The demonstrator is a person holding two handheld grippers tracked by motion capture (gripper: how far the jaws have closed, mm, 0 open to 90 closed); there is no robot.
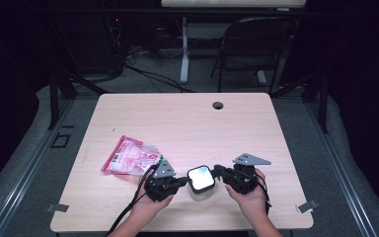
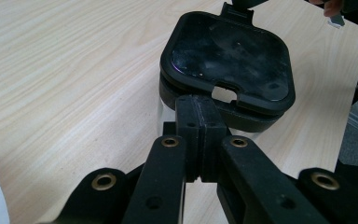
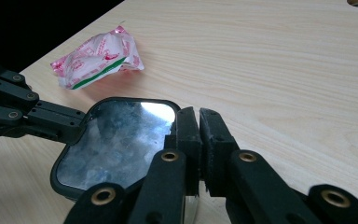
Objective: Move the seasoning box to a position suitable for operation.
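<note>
A clear container with a glossy black square lid [image 1: 201, 177] [image 2: 228, 56] [image 3: 116, 144] stands near the table's front edge. My left gripper [image 1: 184, 181] [image 2: 200, 105] is shut, pads pressed together, its tip against the lid's near rim beside a notch; I see nothing between the pads. My right gripper [image 1: 217, 171] [image 3: 199, 116] comes in from the opposite side. Its pads stand almost together with a thin slit between them, pinched on the latch [image 2: 237, 13] at the lid's edge. A hand holds each gripper.
A pink and white plastic packet [image 1: 131, 156] [image 3: 98, 58] lies on the wooden table [image 1: 187, 123], left of the container. A cable hole [image 1: 218, 105] sits near the far edge. A folding chair [image 1: 256, 44] and a desk leg stand beyond the table.
</note>
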